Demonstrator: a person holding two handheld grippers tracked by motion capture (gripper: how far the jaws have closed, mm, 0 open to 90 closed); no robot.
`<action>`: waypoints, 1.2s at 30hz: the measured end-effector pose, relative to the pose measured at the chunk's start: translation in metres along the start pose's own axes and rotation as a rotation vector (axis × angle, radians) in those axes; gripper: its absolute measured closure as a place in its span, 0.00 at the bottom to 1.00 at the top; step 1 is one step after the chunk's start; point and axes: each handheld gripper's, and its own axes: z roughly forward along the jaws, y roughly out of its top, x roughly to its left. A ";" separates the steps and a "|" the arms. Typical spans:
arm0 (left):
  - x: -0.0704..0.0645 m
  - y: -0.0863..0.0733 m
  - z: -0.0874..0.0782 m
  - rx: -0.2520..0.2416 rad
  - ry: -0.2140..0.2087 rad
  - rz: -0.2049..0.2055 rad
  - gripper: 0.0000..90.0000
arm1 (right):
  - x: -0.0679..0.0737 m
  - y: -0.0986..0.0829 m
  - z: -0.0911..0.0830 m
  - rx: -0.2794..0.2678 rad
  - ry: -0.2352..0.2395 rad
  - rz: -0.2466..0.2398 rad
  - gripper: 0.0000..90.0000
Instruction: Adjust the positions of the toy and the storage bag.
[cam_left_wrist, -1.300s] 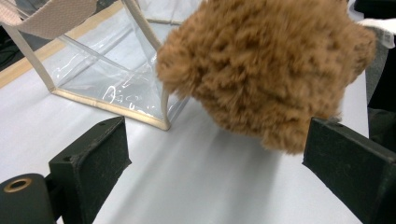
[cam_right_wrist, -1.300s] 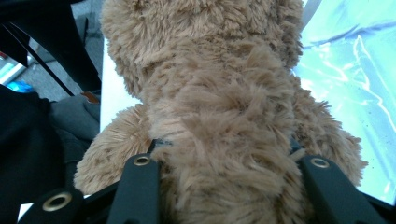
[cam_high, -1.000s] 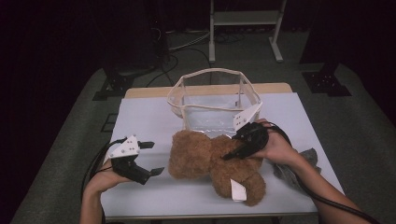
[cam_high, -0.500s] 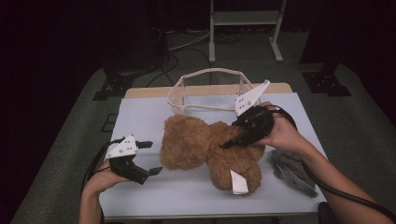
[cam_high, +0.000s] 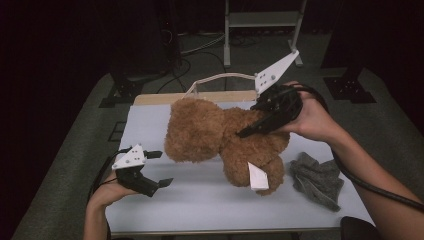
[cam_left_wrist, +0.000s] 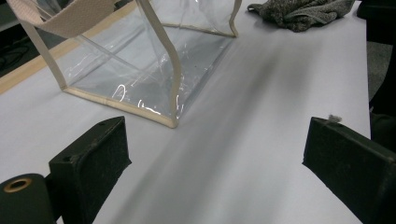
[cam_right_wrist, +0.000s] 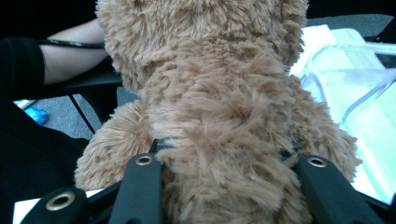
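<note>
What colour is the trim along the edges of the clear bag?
The trim of the clear bag is beige, clearest in the left gripper view.

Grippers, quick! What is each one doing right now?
Left gripper: open, holding nothing, low over the table.
Right gripper: closed on the teddy bear, lifting it.
</note>
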 end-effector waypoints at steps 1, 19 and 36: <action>0.000 0.000 0.000 -0.003 -0.001 -0.001 0.07 | -0.001 0.005 -0.004 -0.001 -0.001 -0.003 0.65; 0.002 -0.003 -0.001 0.001 0.000 -0.005 0.07 | -0.027 0.067 -0.040 0.011 -0.071 -0.022 0.65; 0.005 -0.006 -0.002 0.000 0.008 -0.014 0.07 | -0.064 0.104 -0.043 0.030 -0.100 -0.002 0.65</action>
